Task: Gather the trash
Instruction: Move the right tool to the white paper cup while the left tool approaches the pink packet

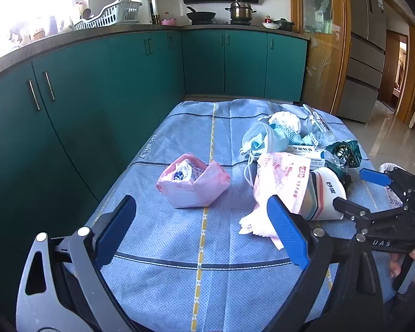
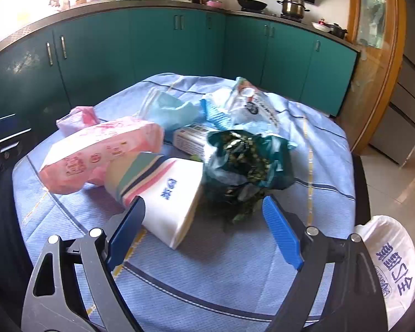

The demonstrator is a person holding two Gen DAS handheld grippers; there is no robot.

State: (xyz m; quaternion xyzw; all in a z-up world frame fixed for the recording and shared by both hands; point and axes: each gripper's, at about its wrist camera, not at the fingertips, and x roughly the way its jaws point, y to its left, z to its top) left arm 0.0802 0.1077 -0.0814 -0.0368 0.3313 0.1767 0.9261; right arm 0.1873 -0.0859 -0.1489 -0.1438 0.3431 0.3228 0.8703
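Note:
A pile of trash lies on the blue cloth-covered table (image 1: 179, 249): a pink wipes pack (image 2: 96, 155), a white striped tissue pack (image 2: 163, 193), a dark green crumpled bag (image 2: 246, 166), a blue face mask (image 1: 262, 141), a small carton (image 2: 191, 138) and clear wrappers (image 2: 251, 105). A pink bag (image 1: 192, 182) with a wrapper inside sits apart on the left. My left gripper (image 1: 204, 221) is open and empty, above the cloth in front of the pink bag. My right gripper (image 2: 204, 215) is open and empty, its fingers on either side of the tissue pack's near corner; it also shows in the left wrist view (image 1: 354, 188).
A white printed plastic bag (image 2: 390, 260) hangs at the table's right edge. Green kitchen cabinets (image 1: 124, 69) run behind and to the left of the table. A wooden door frame (image 1: 323, 41) and a grey fridge (image 1: 365, 49) stand at the right.

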